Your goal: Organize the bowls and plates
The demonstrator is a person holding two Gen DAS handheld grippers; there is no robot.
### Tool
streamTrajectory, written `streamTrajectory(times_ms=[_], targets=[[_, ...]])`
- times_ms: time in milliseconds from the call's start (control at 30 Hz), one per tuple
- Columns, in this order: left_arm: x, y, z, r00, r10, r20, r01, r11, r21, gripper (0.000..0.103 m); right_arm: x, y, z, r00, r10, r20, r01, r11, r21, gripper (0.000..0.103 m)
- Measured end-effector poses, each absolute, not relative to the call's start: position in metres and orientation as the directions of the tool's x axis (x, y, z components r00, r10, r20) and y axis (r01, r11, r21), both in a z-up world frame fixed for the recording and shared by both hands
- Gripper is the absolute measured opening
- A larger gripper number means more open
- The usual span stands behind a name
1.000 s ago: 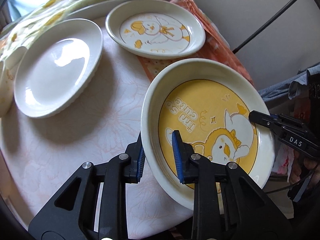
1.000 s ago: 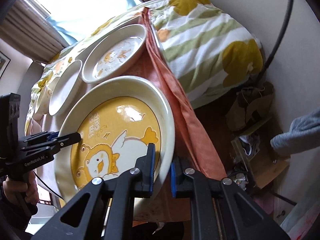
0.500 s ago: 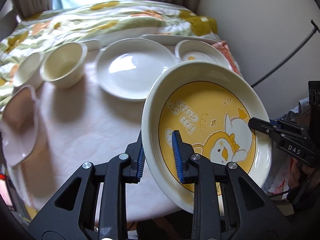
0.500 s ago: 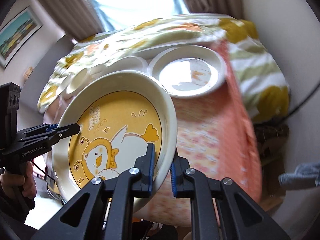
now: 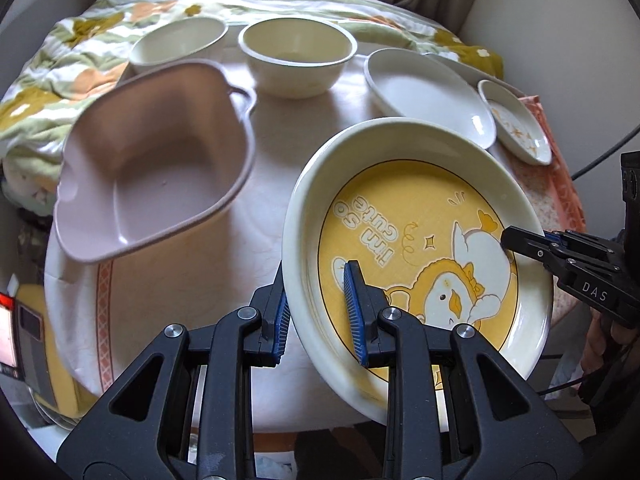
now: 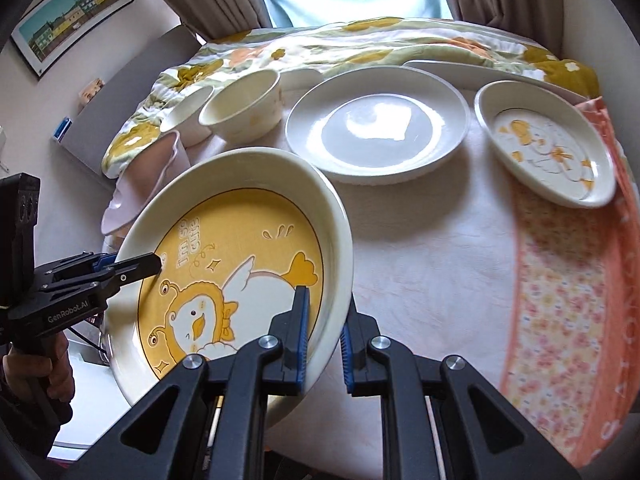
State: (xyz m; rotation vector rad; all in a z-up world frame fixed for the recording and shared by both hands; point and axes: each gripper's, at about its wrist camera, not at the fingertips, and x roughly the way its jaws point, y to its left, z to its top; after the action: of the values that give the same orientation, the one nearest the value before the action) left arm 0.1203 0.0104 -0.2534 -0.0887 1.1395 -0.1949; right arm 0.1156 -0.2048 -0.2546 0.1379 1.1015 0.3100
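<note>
Gripping the duck plate by opposite rims: left gripper and right gripper both clamped on it. Plate tilted above the table, near the white plate

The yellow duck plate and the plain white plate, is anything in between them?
No. In the right wrist view, only bare tablecloth lies between the yellow duck plate and the plain white plate.

From my right wrist view, the deep cream dish with the yellow duck print hides most of the pale pink plastic basin. Its lower rim disappears behind my jaws. The farther cream bowl sits half behind the nearer one.
</note>
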Motion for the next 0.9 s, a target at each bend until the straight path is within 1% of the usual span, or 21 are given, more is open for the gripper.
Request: streamTrajectory(times_ms=[200,367,400,633,900], targets=[[0.124,0.029,-0.275,0.408,-0.201,-0.890,0.105,0.979,-0.173,0.022,0.121,-0.187,-0.277,0.434,0.337,-0.836,-0.182,0.941,0.285,0.013],[0.128,0.036,-0.288,0.386,-0.217,-0.897,0.109,0.976,-0.189,0.022,0.118,-0.181,-0.283,0.444,0.333,-0.832,-0.174,0.943,0.284,0.013],[0.127,0.035,-0.289,0.384,-0.222,-0.896,0.115,0.975,-0.192,0.022,0.119,-0.181,-0.284,0.440,0.326,-0.837,-0.164,0.945,0.283,0.015],[0.132,0.034,-0.291,0.377,-0.223,-0.899,0.121,0.974,-0.191,0.022,0.117,-0.182,-0.288,0.424,0.304,-0.853,-0.128,0.953,0.275,0.015],[0.132,0.033,-0.287,0.388,-0.177,-0.905,0.111,0.983,-0.144,0.022,0.118,-0.182,-0.287,0.416,0.286,-0.863,-0.108,0.958,0.265,0.015]])
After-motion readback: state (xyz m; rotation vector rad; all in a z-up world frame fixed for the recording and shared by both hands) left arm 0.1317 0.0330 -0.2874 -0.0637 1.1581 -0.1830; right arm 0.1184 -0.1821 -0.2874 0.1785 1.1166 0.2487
